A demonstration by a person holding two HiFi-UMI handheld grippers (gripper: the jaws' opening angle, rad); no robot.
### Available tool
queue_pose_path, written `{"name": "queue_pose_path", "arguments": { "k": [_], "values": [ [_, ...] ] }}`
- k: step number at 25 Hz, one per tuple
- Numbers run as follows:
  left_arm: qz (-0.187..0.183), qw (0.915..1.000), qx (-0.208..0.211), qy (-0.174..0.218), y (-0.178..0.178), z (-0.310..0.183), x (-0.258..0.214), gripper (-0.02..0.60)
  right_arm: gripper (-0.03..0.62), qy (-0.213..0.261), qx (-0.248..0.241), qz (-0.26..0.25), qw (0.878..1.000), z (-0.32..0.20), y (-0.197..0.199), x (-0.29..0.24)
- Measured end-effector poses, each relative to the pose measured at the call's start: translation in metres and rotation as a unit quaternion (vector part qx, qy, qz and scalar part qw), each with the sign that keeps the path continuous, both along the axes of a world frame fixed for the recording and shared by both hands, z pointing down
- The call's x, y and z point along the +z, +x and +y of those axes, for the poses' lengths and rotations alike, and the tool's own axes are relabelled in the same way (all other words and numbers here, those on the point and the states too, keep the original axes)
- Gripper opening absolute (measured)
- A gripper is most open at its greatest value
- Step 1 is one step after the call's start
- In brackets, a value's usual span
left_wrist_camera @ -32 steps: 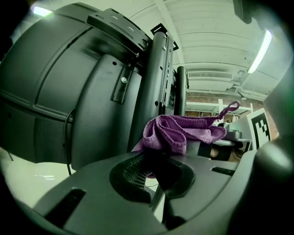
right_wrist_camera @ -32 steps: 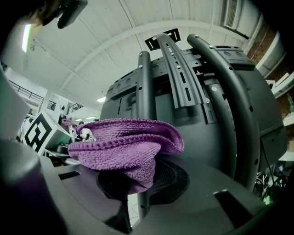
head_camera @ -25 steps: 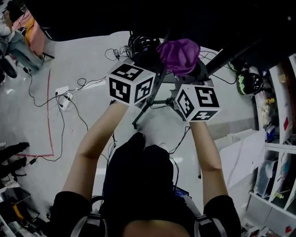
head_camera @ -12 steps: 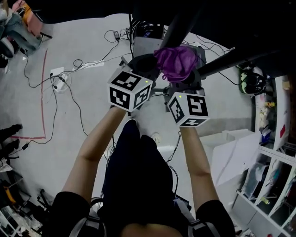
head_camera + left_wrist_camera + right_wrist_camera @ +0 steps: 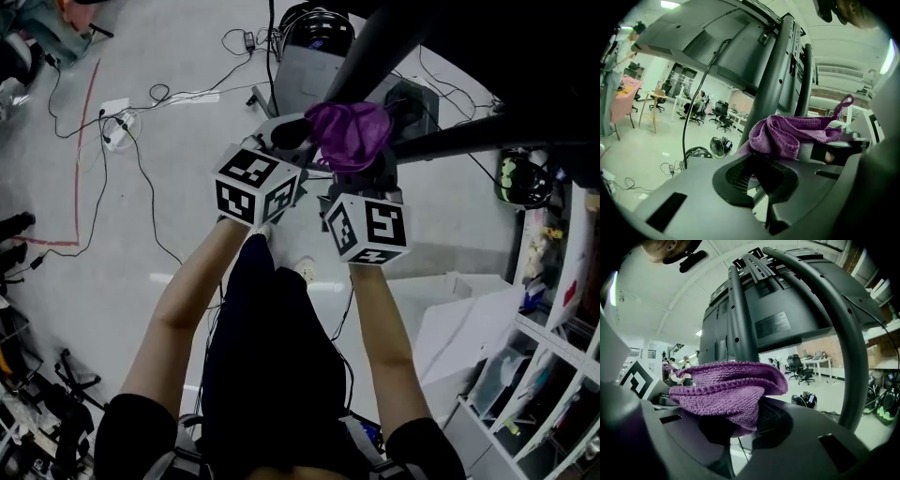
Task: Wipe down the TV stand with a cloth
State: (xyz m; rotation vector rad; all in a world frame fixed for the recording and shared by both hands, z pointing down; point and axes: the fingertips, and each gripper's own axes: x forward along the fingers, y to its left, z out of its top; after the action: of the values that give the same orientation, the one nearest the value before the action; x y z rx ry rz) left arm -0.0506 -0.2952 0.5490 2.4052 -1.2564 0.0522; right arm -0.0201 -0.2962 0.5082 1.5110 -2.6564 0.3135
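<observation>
A crumpled purple cloth (image 5: 352, 131) hangs from my right gripper (image 5: 364, 157), which is shut on it. In the right gripper view the cloth (image 5: 726, 385) drapes over the jaws and hides them. My left gripper (image 5: 286, 134) sits just left of the cloth, almost touching it, jaws together with nothing between them. The cloth (image 5: 787, 133) shows to the right in the left gripper view. The TV stand's black columns (image 5: 375, 47) rise straight ahead, close to both grippers. The columns (image 5: 740, 319) carry the back of the TV (image 5: 787, 301).
The stand's grey base (image 5: 309, 70) sits on the floor below the grippers. Cables (image 5: 141, 122) and a power strip (image 5: 117, 117) lie at the left by a red tape line (image 5: 80, 169). A helmet (image 5: 523, 180), white boards (image 5: 459, 319) and shelves (image 5: 553, 375) crowd the right.
Both grippers have drawn closer together and moved in toward the stand's columns, with the cloth still held. The head view has shifted forward over the stand's base.
</observation>
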Motion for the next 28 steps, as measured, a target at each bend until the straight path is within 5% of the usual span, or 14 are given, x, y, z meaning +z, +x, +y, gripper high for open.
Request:
{"name": "queue_pose_path", "arguments": {
  "k": [28],
  "values": [
    [0.007,0.9991,-0.022,-0.034,0.005,0.001,0.231,0.006,0.064,0.003,-0.007,0.025,1.0,0.004,0.002,0.228]
  ]
}}
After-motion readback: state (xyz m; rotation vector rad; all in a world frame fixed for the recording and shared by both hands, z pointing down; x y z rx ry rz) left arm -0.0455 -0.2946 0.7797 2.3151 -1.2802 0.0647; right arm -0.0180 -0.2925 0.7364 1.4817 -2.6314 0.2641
